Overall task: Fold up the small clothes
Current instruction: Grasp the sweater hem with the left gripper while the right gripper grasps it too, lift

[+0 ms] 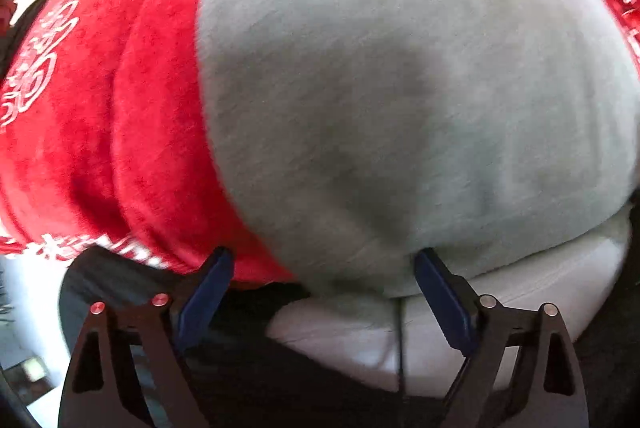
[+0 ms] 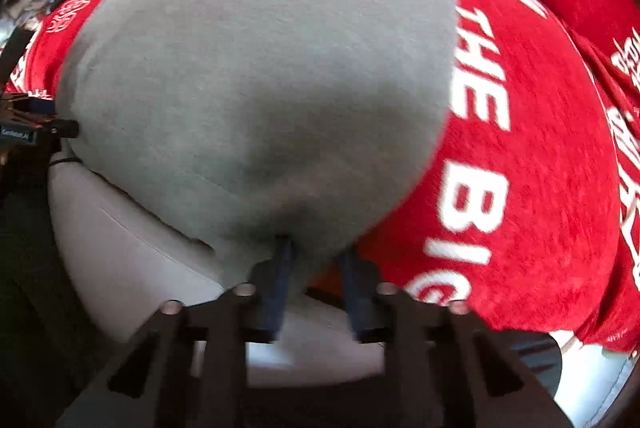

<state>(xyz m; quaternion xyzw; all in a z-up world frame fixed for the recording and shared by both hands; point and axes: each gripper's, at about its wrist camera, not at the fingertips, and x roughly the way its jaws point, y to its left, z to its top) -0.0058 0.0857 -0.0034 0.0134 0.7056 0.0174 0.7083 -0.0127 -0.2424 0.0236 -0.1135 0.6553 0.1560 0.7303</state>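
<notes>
The grey garment (image 1: pixel 380 88), a small soft knit piece, lies spread over a red blanket (image 1: pixel 120 108) printed with white lettering, its near edge hanging over the front of a pale cushion (image 1: pixel 360 344) that the blanket partly covers. In the right wrist view the same garment (image 2: pixel 260 88) fills the middle of the frame, with a folded band or hem showing along its far edge.

The right gripper (image 2: pixel 316 252) sits at the garment's near edge with its jaws drawn close together; cloth appears bunched between the blue pads (image 2: pixel 282 268), so it seems to be pinching the hem, though motion blur leaves the grip itself uncertain. The left gripper (image 1: pixel 324 260) stands at the same near edge, further along it, jaws wide apart; one blue finger (image 1: pixel 432 280) touches the grey cloth and the other lies over the red blanket, holding nothing.

Judged from this, the fold is at its start: the near edge is being taken up at two points, and only one is likely secured. The next move calls for the left jaws to close on the hem, level with the right, before both lift and carry the edge over toward the far band, keeping the cloth taut so it does not sag or drag the blanket.
</notes>
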